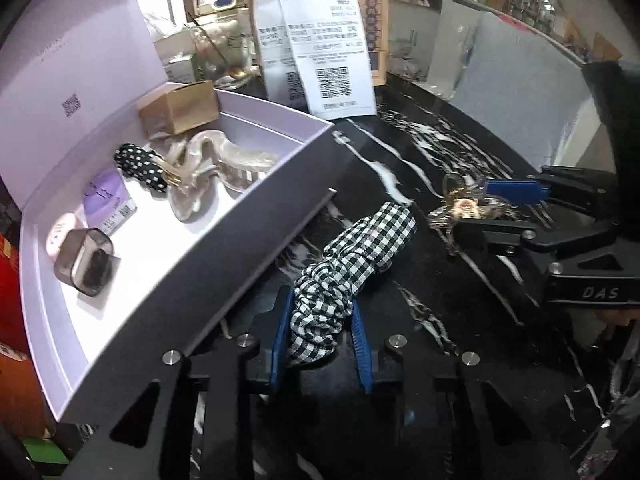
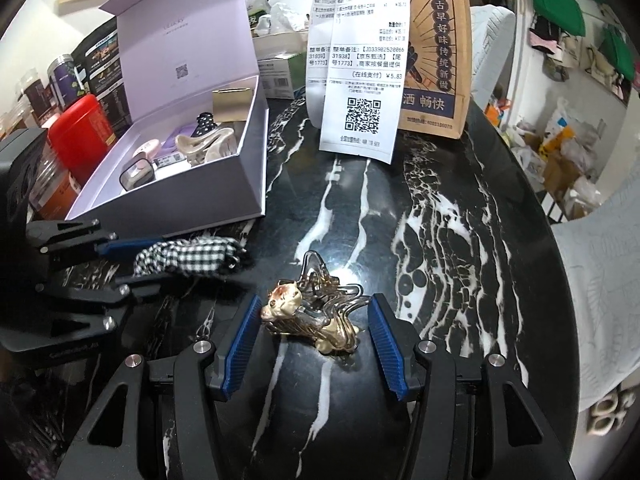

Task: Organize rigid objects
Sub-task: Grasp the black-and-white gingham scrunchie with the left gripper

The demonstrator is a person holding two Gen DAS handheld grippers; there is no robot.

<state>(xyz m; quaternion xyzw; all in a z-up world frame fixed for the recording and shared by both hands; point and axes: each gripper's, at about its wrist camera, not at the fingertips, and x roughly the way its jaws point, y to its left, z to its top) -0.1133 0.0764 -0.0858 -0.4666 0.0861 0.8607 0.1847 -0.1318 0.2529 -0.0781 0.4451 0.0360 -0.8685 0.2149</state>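
Observation:
My left gripper (image 1: 320,336) is shut on a black-and-white checked hair clip (image 1: 352,264), low over the black marble table beside the open lilac box (image 1: 256,208). It also shows in the right wrist view (image 2: 188,260). My right gripper (image 2: 312,332) is open, its blue pads on either side of a gold and clear claw clip (image 2: 312,308) that rests on the table, not touching it. The box holds a beige claw clip (image 1: 208,168), a polka-dot clip (image 1: 144,168), a grey clear case (image 1: 84,264) and a gold carton (image 1: 180,106).
A brown paper bag with long receipts (image 2: 360,92) stands at the back of the table (image 2: 480,240). A red tin (image 2: 84,132) and jars stand left of the box. A glass teapot (image 1: 220,32) stands behind the box. The table's round edge curves on the right.

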